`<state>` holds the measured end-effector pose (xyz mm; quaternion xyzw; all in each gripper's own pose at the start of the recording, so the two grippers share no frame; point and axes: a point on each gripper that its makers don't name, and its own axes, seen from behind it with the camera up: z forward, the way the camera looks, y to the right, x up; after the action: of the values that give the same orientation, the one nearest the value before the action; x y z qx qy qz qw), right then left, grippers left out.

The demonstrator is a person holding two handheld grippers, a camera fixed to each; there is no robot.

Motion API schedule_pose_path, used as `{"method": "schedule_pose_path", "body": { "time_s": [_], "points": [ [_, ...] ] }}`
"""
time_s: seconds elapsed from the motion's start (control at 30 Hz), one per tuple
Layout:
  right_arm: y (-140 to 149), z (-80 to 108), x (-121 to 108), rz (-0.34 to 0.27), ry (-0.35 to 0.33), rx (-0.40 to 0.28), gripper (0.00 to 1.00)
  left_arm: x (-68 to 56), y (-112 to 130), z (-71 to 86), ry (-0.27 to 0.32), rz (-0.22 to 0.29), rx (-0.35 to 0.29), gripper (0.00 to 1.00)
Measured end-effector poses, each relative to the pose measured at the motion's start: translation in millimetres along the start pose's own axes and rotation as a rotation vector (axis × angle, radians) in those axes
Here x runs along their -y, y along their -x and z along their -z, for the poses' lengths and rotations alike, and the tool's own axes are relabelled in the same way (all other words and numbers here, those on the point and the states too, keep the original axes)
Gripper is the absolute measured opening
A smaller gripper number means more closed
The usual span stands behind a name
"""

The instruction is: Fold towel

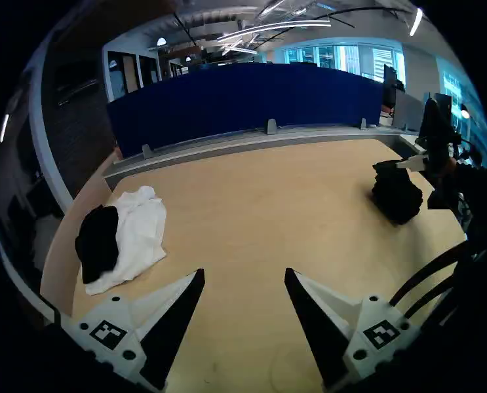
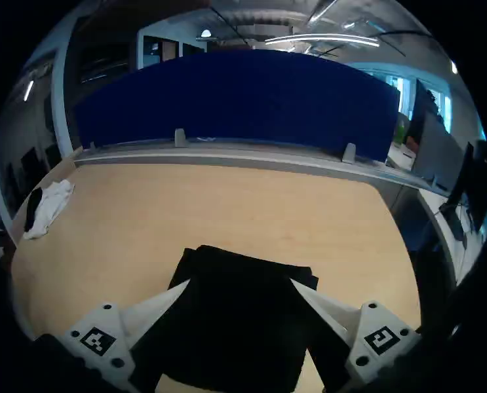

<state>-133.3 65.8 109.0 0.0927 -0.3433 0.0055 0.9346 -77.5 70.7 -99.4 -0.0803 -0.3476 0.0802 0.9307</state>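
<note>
Black towel (image 2: pixel 236 314) right up close in the right gripper view, a dark folded slab lying on the tabletop (image 2: pixel 243 209) by its near edge. The right gripper (image 2: pixel 240 283) has its white fingers spread wide, one on each side of the cloth, and whether the pads actually press on it I cannot tell, as black runs into black there. Over in the left gripper view, the left gripper (image 1: pixel 243 272) hangs above bare wood near the near edge, jaws wide apart and nothing between them. Off by the right edge sits that same black towel, bunched, with the other gripper at its top. Well apart, at the left edge, a white towel (image 1: pixel 141 232) lies rumpled with a black cloth (image 1: pixel 97 242) draped over its left side, the two touching. Along the far edge runs a blue partition (image 1: pixel 243 98).
</note>
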Motion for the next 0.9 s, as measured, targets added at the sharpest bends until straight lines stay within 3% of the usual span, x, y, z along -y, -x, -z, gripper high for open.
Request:
{"method": "schedule_pose_path", "body": {
  "time_s": [0.27, 0.5, 0.7, 0.9],
  "points": [
    [20.0, -28.8, 3.6, -0.001, -0.023, 0.063, 0.99, 6.9, 3.6, 3.4, -0.025, 0.01, 0.006, 0.9],
    [22.0, -33.7, 3.6, -0.031, -0.038, 0.062, 0.99, 12.6, 5.6, 5.7, -0.039, 0.02, 0.007, 0.9],
    [3.2, -14.8, 4.7, -0.039, -0.027, 0.012, 0.98, 12.6, 4.6, 4.9, -0.037, 0.026, 0.002, 0.9],
    [-17.2, 24.8, 13.1, -0.035, -0.013, -0.057, 0.99, 14.8, 0.9, 3.8, -0.031, 0.032, -0.015, 0.9]
  ]
}}
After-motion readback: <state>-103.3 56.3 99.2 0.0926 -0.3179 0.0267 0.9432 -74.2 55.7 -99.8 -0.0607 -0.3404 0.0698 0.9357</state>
